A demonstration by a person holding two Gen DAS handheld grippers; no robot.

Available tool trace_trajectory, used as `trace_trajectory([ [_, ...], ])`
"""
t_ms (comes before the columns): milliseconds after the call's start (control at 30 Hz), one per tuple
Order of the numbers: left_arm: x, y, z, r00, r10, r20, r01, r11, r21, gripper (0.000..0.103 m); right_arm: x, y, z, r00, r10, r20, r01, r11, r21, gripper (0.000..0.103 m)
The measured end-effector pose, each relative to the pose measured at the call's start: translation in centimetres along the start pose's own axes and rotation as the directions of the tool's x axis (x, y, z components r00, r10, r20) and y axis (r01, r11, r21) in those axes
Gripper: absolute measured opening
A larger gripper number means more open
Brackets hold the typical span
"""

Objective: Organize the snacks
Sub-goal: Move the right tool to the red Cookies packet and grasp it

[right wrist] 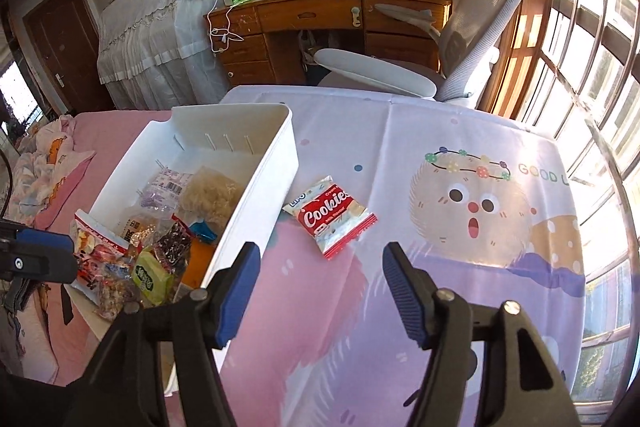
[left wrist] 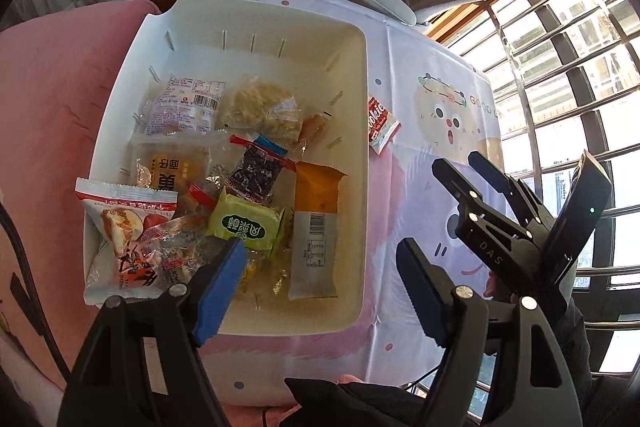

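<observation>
From the left wrist view, the white plastic bin point(left wrist: 240, 39) sits on a cartoon-printed pastel tablecloth point(left wrist: 424, 99) and already holds most of the snacks: a green wrapped rice cracker point(left wrist: 248, 227), an orange-and-clear wafer pack point(left wrist: 316, 223), a red-and-white packet point(left wrist: 120, 243) leaning over the near-left rim, and several clear pouches. They lie loosely heaped, which suggests they were dropped in rather than arranged. One small red-and-white cookie packet point(left wrist: 382, 125) lies outside, just beside the bin's right wall. The left gripper point(left wrist: 320, 287) hangs over the bin's near end, pointing steeply down, its blue-padded fingers point(left wrist: 218, 291) fairly wide apart with nothing between them. To its right, the right gripper point(left wrist: 466, 167) reaches in over the cloth, with part of a hand behind it.

From the right wrist view, the cookie packet point(right wrist: 330, 217) lies flat on the cloth just ahead of the right gripper point(right wrist: 322, 291), between the bin wall point(right wrist: 256, 203) and the printed cartoon face. The gripper tilts down towards it, fingers point(right wrist: 236, 295) parted wide and empty, not touching the packet. This looks like the approach for the last stray snack; the flat, slippery wrapper probably calls for a low pinch at one edge. The left gripper's blue tip point(right wrist: 44, 243) shows at the far left, over the bin.
</observation>
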State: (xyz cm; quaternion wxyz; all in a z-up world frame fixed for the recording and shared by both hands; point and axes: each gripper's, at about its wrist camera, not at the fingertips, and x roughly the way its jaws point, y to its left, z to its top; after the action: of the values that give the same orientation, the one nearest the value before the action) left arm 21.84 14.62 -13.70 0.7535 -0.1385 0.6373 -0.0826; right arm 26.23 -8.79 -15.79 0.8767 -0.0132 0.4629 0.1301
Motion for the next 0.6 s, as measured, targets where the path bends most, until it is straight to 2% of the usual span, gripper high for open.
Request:
trace_trajectory([
  [100,0.8,-0.7,0.2,1.000,0.022,0.001,-0.022,1.000,0.003,0.076,1.9,-0.6,0.3,1.000,0.025,0.012,-0.025,0.998,-0.057,0.076],
  [167,1.3,-1.1,0.4,0.999,0.041,0.003,-0.041,0.999,0.009,0.076,3.3,-0.6,0.3,0.999,0.033,0.020,-0.031,0.994,-0.108,0.078],
  [367,2.7,-1.7,1.2,0.992,0.125,0.004,-0.125,0.992,0.020,0.076,7.2,0.2,-0.5,0.998,0.042,0.037,-0.032,0.973,-0.227,0.078],
  [600,4.0,-0.3,1.7,0.980,0.200,-0.022,-0.201,0.979,-0.026,0.076,10.6,0.9,-0.5,0.998,0.036,0.047,-0.021,0.960,-0.279,0.078],
])
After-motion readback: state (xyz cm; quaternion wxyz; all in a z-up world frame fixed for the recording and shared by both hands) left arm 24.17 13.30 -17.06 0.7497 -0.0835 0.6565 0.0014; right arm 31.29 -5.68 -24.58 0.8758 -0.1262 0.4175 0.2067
